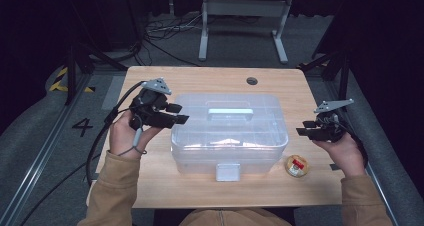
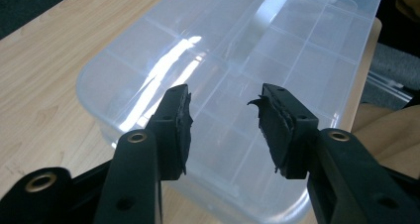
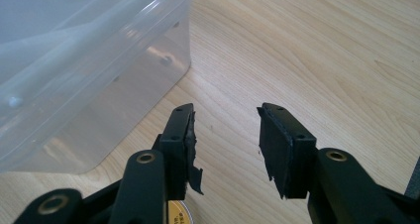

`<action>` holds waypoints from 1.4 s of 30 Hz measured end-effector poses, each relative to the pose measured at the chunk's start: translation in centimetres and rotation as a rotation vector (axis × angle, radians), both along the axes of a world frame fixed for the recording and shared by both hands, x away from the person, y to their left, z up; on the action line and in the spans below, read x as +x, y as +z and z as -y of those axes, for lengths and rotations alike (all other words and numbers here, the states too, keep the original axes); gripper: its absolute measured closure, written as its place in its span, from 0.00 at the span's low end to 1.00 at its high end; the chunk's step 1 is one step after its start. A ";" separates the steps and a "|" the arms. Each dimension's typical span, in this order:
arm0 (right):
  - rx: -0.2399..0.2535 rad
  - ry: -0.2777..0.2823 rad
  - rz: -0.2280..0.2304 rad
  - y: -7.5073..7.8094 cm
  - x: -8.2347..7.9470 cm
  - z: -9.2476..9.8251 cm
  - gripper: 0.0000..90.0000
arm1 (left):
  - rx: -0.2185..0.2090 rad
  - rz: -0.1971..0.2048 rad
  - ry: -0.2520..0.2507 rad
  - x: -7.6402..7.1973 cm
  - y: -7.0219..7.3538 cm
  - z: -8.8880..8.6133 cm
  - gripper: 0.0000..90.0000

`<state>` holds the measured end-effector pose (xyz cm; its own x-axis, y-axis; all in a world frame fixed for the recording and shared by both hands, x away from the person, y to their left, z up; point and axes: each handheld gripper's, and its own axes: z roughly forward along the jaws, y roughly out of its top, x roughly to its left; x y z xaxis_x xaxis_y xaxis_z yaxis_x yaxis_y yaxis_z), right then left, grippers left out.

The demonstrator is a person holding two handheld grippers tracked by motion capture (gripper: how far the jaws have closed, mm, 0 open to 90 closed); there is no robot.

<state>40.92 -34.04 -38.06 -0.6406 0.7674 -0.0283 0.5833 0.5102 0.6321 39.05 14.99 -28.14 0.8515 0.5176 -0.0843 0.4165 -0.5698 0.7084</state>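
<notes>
Nearest first: small round tin (image 1: 296, 165) with a red-and-white label sits on the table (image 1: 150, 186) just off the box's front right corner, untouched. Front latch (image 1: 228, 172) of the clear plastic storage box (image 1: 229, 131) faces the person and looks closed, lid on. Left gripper (image 1: 178, 114) hangs at the box's left end, jaws apart with nothing between them; in the left gripper view it looks down over the lid's near corner. Right gripper (image 1: 305, 127) hovers off the box's right end, apart from it, jaws also spread and empty, over bare wood in the right gripper view. Likely step is getting a hold on the box to open or move it. To do it well: bring both grippers in level at matching height on the two ends, set pads on the lid rim rather than the slick wall, close evenly. Mind the tin. Farther back, lid handle (image 1: 229, 114) centred, then the table's cable hole (image 1: 251, 80).
</notes>
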 end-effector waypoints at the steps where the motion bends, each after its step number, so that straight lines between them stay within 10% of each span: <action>1: 0.003 -0.001 -0.001 0.0 0.0 0.0 0.65 | -0.006 -0.004 -0.013 0.2 -0.1 0.3 0.62; 16: 0.084 -0.051 0.025 -0.3 -0.9 0.2 0.69 | 0.016 -0.004 -0.050 1.6 -1.5 3.4 0.72; 42: 0.161 0.079 0.029 -0.2 -2.0 0.1 0.75 | 0.084 0.048 -0.079 2.2 -1.7 6.6 0.84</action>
